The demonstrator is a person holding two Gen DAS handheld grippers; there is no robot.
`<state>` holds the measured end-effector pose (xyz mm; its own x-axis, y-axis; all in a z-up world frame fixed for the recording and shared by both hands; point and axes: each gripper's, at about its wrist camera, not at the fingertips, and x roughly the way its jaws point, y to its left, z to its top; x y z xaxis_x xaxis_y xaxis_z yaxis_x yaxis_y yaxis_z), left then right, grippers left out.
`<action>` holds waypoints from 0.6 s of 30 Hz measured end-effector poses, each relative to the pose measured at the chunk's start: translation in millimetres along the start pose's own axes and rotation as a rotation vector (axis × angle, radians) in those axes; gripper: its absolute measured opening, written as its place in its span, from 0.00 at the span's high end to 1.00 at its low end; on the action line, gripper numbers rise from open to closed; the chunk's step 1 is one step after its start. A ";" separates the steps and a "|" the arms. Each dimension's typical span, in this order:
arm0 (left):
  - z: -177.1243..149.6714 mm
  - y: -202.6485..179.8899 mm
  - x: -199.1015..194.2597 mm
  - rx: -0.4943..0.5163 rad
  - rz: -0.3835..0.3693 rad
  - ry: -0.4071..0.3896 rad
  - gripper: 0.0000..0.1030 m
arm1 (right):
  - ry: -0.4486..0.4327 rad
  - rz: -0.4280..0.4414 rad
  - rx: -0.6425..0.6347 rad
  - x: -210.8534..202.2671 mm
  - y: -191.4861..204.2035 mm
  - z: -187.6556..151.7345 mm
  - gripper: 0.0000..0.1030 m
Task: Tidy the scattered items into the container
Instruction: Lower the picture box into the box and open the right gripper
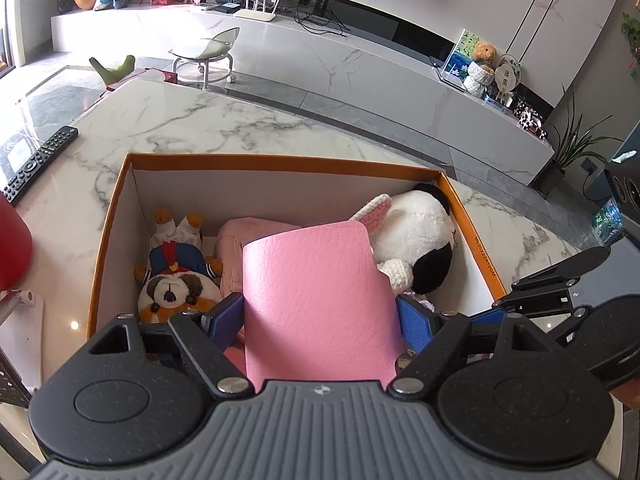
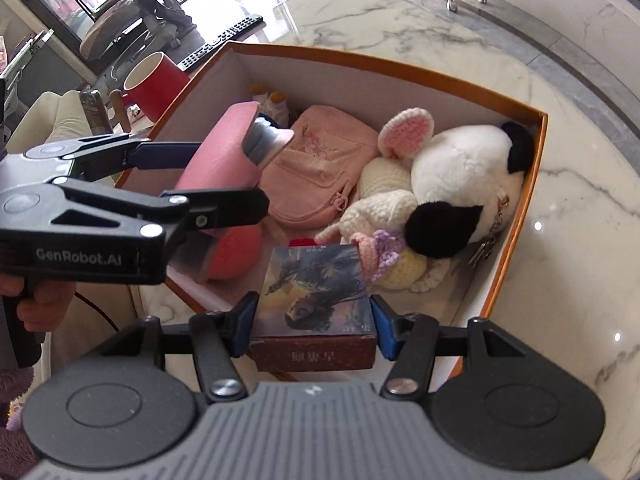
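Observation:
An orange-rimmed cardboard box (image 1: 280, 163) stands on the marble table; it also shows in the right wrist view (image 2: 516, 216). My left gripper (image 1: 320, 314) is shut on a rolled pink mat (image 1: 316, 300) and holds it over the box; the right wrist view shows that mat (image 2: 218, 160) in the left gripper (image 2: 224, 178). My right gripper (image 2: 314, 326) is shut on a small picture box (image 2: 314, 300) at the box's near edge. Inside lie a raccoon plush (image 1: 176, 284), a pink pouch (image 2: 316, 168), a black-and-white plush (image 2: 460, 184) and crocheted toys (image 2: 384, 208).
A remote control (image 1: 40, 162) lies on the marble table (image 1: 240, 120) left of the box. A red mug (image 2: 154, 84) stands beside the box. A white stool (image 1: 206, 58) and a low TV bench (image 1: 360, 52) are beyond the table.

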<state>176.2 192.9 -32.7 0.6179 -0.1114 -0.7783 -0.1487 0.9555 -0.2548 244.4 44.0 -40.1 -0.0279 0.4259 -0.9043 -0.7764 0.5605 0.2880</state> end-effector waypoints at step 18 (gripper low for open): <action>-5.4 4.1 7.7 -0.047 -0.035 0.045 0.08 | 0.221 -0.088 -0.194 24.6 9.9 17.6 0.39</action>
<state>176.2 194.4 -42.8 0.5885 -0.1579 -0.7929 -0.1642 0.9370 -0.3084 247.0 72.6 -54.0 -0.0750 0.2050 -0.9759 -0.8869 0.4336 0.1592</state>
